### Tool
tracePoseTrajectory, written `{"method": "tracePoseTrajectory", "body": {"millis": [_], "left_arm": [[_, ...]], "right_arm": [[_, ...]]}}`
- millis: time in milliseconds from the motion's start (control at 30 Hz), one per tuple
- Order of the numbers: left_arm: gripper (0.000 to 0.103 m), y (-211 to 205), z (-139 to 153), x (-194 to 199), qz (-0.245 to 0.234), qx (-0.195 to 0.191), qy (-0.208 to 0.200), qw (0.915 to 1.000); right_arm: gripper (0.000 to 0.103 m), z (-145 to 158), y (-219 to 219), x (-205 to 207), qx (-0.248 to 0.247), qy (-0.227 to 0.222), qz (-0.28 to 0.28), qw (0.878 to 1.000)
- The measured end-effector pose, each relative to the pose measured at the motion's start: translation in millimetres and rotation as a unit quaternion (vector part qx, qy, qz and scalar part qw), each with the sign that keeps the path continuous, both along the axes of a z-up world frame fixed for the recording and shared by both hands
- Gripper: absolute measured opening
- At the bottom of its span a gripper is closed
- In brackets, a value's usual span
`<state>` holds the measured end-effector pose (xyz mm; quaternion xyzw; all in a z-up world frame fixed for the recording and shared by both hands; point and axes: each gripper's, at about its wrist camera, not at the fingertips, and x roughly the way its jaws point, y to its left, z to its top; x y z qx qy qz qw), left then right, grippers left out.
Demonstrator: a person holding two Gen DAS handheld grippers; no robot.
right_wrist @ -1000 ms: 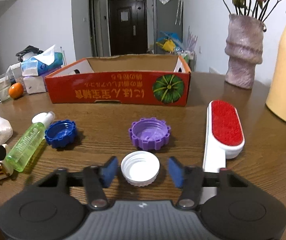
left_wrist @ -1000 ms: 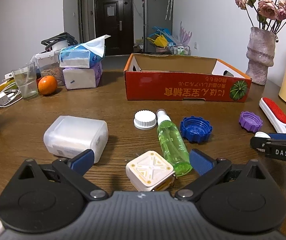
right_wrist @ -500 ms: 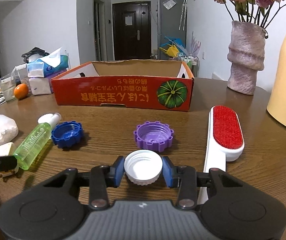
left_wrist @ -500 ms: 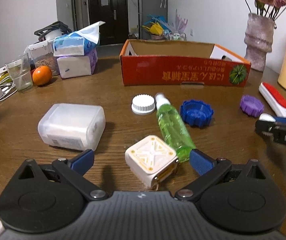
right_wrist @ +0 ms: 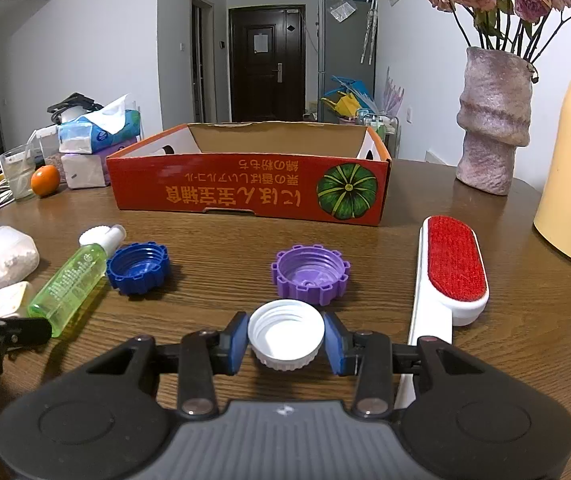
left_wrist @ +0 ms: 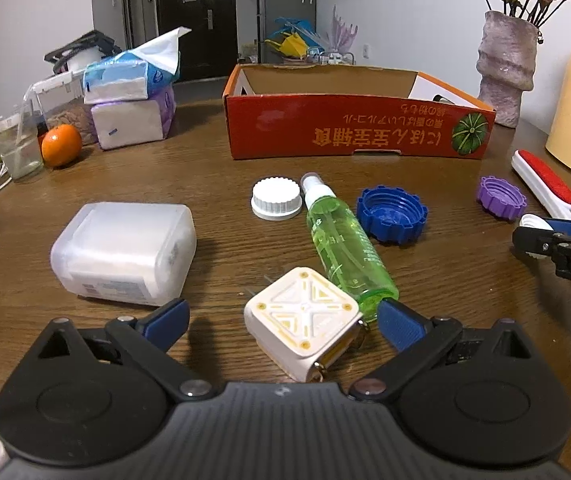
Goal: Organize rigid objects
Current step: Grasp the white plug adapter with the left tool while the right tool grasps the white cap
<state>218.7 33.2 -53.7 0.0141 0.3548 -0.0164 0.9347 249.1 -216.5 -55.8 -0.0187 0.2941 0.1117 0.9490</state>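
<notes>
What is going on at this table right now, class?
A person is sorting small items with two handheld grippers. The right gripper has its jaws shut on a white cap just in front of the purple cap. The left gripper is open around a white cube that touches the green spray bottle. The orange cardboard box behind looks unfilled as far as can be seen.

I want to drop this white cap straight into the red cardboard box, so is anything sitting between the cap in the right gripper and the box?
Yes. The purple cap sits on the table directly between the white cap held in the right gripper and the red cardboard box. Lifting over it should clear the path.
</notes>
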Motion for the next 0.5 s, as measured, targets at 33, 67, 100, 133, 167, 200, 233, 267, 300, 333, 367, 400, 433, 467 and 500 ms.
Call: {"method": "tracePoseTrajectory", "body": {"millis": [33, 67, 100, 133, 167, 200, 233, 267, 300, 333, 367, 400, 433, 467, 500], "left_arm": [[0.098, 1.4, -0.5, 0.9, -0.002, -0.006, 0.003, 1.0000], [0.095, 2.2, -0.9, 1.2, -0.005, -0.011, 0.005, 0.9999], [0.089, 2.3, -0.9, 1.1, -0.009, -0.014, 0.006, 0.9998], [0.086, 1.3, -0.7, 0.6, -0.012, -0.014, 0.005, 0.9998], [0.082, -0.1, -0.3, -0.4, -0.015, -0.011, 0.002, 0.9998], [0.076, -1.5, -0.1, -1.2, -0.019, -0.009, 0.001, 0.9998], [0.073, -2.6, -0.1, -1.3, -0.023, -0.009, 0.000, 0.9997], [0.067, -3.6, 0.2, -1.7, -0.026, -0.007, -0.002, 0.9996], [0.062, -4.3, 0.5, -2.1, -0.029, -0.007, -0.003, 0.9996], [0.061, -4.5, 0.7, -2.2, -0.030, -0.007, -0.004, 0.9995], [0.061, -4.6, 0.7, -2.4, -0.031, -0.006, -0.004, 0.9995], [0.061, -4.6, 0.7, -2.4, -0.031, -0.006, -0.004, 0.9995], [0.061, -4.7, 0.7, -2.5, -0.031, -0.005, -0.005, 0.9995], [0.061, -5.0, 0.6, -2.5, -0.031, -0.004, -0.005, 0.9995], [0.061, -5.4, 0.6, -2.8, -0.030, -0.003, -0.006, 0.9995]], "right_arm": [[0.039, 0.0, 0.0, 0.0, 0.000, 0.000, 0.001, 1.000], [0.039, -0.1, 0.2, 0.1, 0.000, 0.000, 0.001, 1.000], [0.039, -0.1, 0.2, 0.1, 0.000, 0.000, 0.001, 1.000], [0.039, -0.2, 0.3, 0.0, 0.000, 0.000, 0.002, 1.000], [0.039, -0.2, 0.4, 0.0, 0.000, 0.000, 0.002, 1.000], [0.039, -0.3, 0.6, -0.3, 0.000, 0.000, 0.002, 1.000], [0.039, -0.4, 1.1, -0.6, -0.001, -0.001, 0.003, 1.000], [0.039, -0.4, 1.2, -0.8, -0.001, -0.001, 0.003, 1.000], [0.039, -0.5, 1.4, -1.0, -0.001, -0.001, 0.004, 1.000], [0.039, -0.6, 1.5, -1.2, -0.002, -0.002, 0.004, 1.000], [0.039, -0.6, 1.7, -1.4, -0.002, -0.002, 0.004, 1.000], [0.039, -0.5, 1.9, -1.5, -0.002, -0.002, 0.004, 1.000], [0.039, -0.3, 2.0, -1.3, -0.003, -0.002, 0.005, 1.000], [0.039, -0.1, 2.3, -1.5, -0.003, -0.002, 0.005, 1.000], [0.039, 0.0, 2.4, -1.5, -0.004, -0.003, 0.005, 1.000]]}}
